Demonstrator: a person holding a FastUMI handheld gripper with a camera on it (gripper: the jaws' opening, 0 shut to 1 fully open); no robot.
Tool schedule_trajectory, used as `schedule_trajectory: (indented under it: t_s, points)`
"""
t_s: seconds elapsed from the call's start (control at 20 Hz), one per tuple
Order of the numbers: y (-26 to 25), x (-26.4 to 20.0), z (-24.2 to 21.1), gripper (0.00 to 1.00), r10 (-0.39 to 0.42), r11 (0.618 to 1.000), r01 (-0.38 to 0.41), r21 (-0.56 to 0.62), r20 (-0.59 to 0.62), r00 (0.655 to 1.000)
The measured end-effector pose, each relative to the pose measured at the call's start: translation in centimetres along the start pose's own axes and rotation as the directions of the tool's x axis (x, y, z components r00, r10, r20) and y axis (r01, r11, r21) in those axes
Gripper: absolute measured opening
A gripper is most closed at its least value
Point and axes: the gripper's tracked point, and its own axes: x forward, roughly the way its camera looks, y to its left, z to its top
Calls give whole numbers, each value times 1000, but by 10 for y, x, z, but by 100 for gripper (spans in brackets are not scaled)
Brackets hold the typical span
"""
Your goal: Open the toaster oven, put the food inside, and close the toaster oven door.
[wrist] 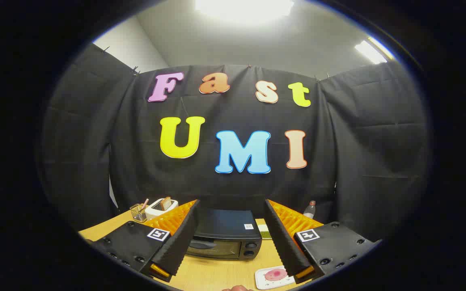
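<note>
The hand-held two-finger gripper (231,234) with black ribbed pads and orange backs is held above the table, pointing forward. Its two fingers (178,242) are spread wide apart, and nothing is between them. Each black finger base carries a small square marker. At the bottom, a bit of a hand (238,288) shows.

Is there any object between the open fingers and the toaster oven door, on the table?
Nothing visible does. The gripper is open, and the toaster oven, door shut, sits between and beyond its fingers. The food plate lies aside, by one finger.
</note>
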Motion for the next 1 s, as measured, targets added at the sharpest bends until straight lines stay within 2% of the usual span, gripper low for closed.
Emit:
schedule_trajectory:
  t_s: [0.3, 1.0]
  points:
    - [11, 1, 16, 98, 13, 1000, -13, -4, 22, 1000]
    - [23, 6, 7, 98, 31, 998, -33, -55, -29, 999]
